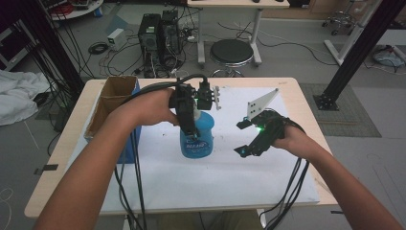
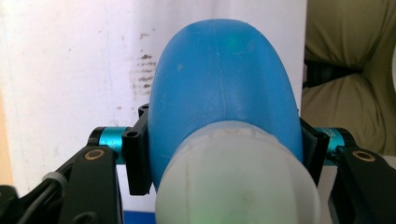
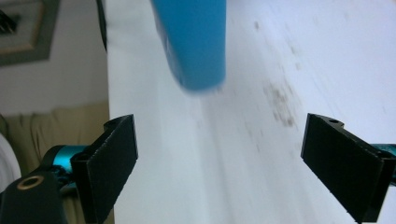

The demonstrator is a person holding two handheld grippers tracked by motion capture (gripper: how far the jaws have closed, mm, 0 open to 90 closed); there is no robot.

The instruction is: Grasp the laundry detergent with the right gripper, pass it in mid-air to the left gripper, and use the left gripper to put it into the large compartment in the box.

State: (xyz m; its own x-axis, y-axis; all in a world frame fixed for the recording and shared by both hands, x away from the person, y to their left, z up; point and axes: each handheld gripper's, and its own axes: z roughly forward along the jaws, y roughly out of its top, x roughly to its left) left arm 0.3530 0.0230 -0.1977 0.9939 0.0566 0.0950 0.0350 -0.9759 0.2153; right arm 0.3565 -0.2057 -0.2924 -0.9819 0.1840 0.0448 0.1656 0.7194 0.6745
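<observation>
— What worries you here?

— The grip. The left gripper (image 1: 191,112) has its jaws closed on the rounded, translucent blue plastic bottle (image 1: 197,136), clamped on the curved shoulder just below the whitish cap (image 2: 238,182). That surface bulges and looks slick, so I judge the bottle could squirm out or swing if the hand tilts or speeds up. Whether its base rests on the tabletop or hangs just above it, I cannot tell.

— And the other hand?

— The right gripper (image 1: 246,136) has its jaws spread wide with nothing between them. It sits to the right of the bottle, near but apart, its jaws pointing toward it. In the right gripper view the bottle's base is ahead of the open jaws, not between them. If it drives in fast, it could knock the bottle sideways in the left gripper's hold.

— Room to move?

— Good ahead of and between the grippers — bare white sheet (image 1: 230,172) on the wooden tabletop (image 1: 72,143). To the left of the left gripper stands an open cardboard box with a blue side (image 1: 115,103), close to the forearm, so a leftward swing risks clipping it. Cables (image 1: 131,191) trail back from both grippers toward the near edge and could snag.
</observation>
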